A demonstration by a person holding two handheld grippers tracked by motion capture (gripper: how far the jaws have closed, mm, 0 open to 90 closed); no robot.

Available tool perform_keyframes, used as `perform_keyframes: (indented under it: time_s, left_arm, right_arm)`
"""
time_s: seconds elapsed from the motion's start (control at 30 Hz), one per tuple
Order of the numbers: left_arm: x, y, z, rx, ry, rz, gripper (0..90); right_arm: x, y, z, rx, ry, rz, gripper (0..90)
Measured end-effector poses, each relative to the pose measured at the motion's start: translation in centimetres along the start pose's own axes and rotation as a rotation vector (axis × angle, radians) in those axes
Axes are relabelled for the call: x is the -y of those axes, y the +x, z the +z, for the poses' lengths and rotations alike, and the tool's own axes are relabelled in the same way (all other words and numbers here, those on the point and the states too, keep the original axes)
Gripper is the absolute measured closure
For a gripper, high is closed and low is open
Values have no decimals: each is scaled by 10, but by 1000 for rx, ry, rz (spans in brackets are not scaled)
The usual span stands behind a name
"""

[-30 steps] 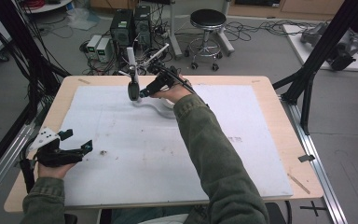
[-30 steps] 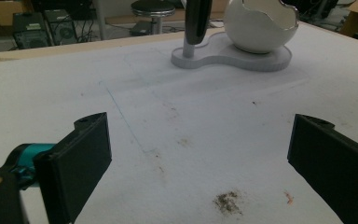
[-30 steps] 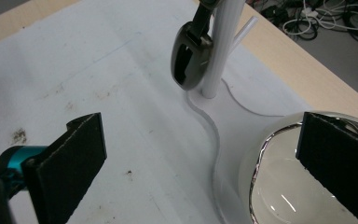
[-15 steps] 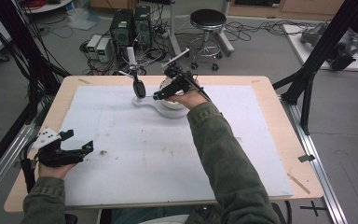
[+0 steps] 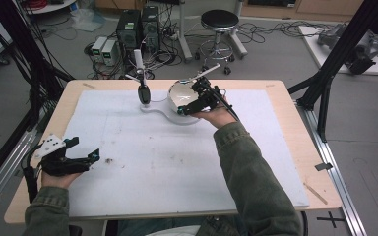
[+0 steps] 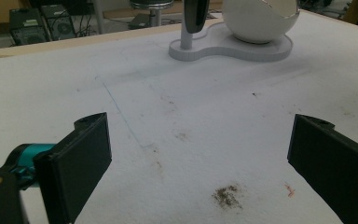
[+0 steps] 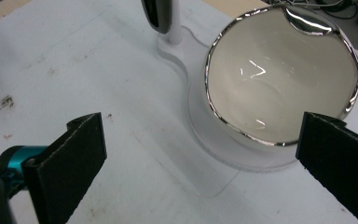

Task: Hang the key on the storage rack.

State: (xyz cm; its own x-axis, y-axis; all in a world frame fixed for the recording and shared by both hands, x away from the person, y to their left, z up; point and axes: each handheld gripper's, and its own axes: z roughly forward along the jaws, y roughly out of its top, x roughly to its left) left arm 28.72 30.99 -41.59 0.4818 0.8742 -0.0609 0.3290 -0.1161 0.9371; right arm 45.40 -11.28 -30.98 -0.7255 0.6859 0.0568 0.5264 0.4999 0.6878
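A white bowl [image 5: 181, 93] with a shiny silver rim sits on a white peanut-shaped base [image 5: 163, 109] at the back middle of the table. A white post on the base carries a dark oblong piece [image 5: 143, 93]. My right gripper [image 5: 191, 98] hovers at the bowl's right side, open; in the right gripper view its jaws [image 7: 200, 123] stand wide apart, the bowl [image 7: 279, 79] just ahead and tilted toward me. My left gripper [image 5: 84, 148] rests open near the front left; the left gripper view [image 6: 200, 135] shows bare mat between its jaws and the bowl [image 6: 261, 18] far off.
A white mat [image 5: 177, 162] covers most of the wooden table [image 5: 295, 147], with a dark smudge [image 6: 226, 196] in front of the left gripper. Black frame struts stand at both sides. A stool, cables and boxes are on the floor beyond the far edge.
My right gripper has moved right, from the dark piece on the post to the bowl. The left gripper has stayed in place.
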Motion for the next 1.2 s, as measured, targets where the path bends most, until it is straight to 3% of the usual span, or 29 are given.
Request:
perform_keyframes:
  time_s: [0.57, 1.2]
  left_arm:
    - [0, 0, 0, 3, 11, -2, 65]
    - [1, -3, 2, 2, 39, 20, 65]
  right_arm:
    - [40, -6, -12, -10, 41, -2, 6]
    - [86, -17, -31, -12, 60, 35, 6]
